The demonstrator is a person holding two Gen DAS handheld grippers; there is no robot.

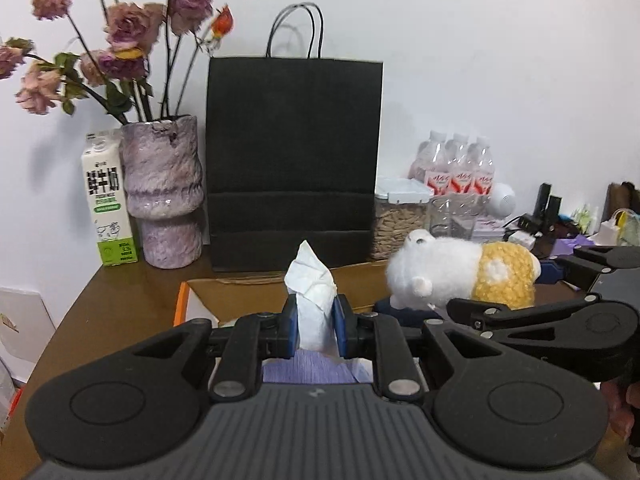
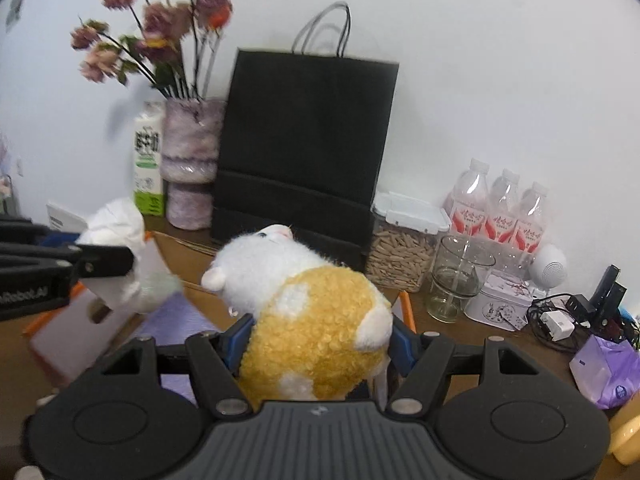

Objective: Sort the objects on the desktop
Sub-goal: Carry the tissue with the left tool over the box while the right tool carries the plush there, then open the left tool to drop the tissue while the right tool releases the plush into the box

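1. Left gripper [image 1: 314, 326] – blue-padded fingers [image 1: 289, 330] clamped on a crumpled white paper tissue [image 1: 312, 280]; the tissue stands upright between them, long axis vertical, top poking above the pads.
2. Right gripper [image 2: 316, 338] – fingers clamped on a white-and-yellow fuzzy plush animal [image 2: 308, 308], gripped at its yellow rear; long axis runs away from the fingers, head pointing far-left.
3. Both loads hang above an open brown cardboard box [image 1: 360, 280] on the brown desk [image 1: 120, 304]; purple material lies inside the box.
4. Key relation – the box opening lies directly below both loads; the plush sits right of the tissue.
5. Judgement: either hand could lower into the box.
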